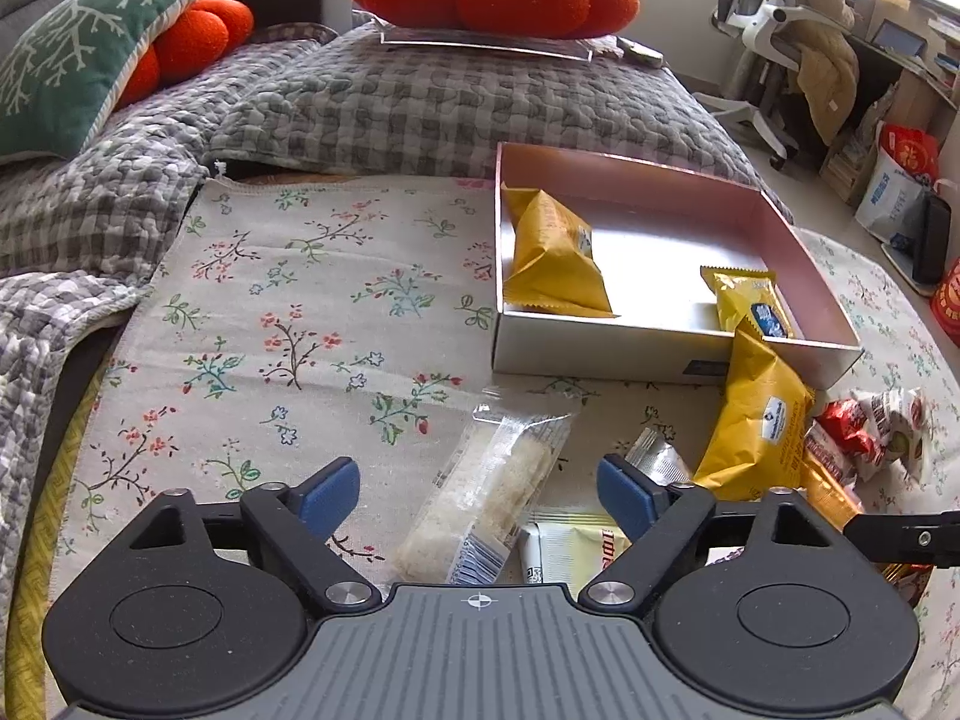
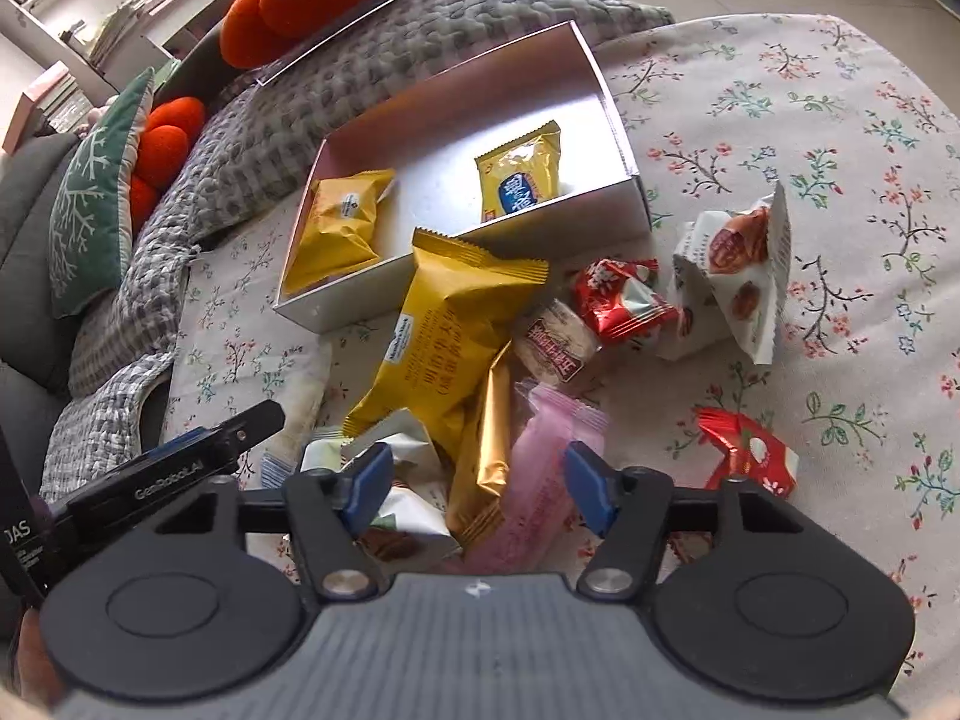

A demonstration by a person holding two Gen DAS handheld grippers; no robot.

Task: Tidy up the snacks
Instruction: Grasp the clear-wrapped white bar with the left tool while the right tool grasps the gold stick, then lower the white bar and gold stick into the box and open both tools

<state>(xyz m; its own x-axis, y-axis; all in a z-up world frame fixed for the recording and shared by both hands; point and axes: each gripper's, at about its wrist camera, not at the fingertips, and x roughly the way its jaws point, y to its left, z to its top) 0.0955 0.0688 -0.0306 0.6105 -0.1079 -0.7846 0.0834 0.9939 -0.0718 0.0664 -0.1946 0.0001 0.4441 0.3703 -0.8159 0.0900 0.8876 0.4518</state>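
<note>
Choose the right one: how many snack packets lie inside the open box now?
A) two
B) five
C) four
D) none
A: the box holds only two yellow packets, one at the left end and one with a blue label; the other snacks lie outside on the cloth.

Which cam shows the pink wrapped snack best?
Right wrist: the pink snack lies in plain sight between the open right gripper fingers, beside the gold stick. Left wrist view doesn't show it; that corner of the pile is hidden.

Two packets (image 2: 342,228) in box (image 2: 624,138) – loose snack pile (image 2: 540,348) on tablecloth (image 2: 840,180) before it
</note>
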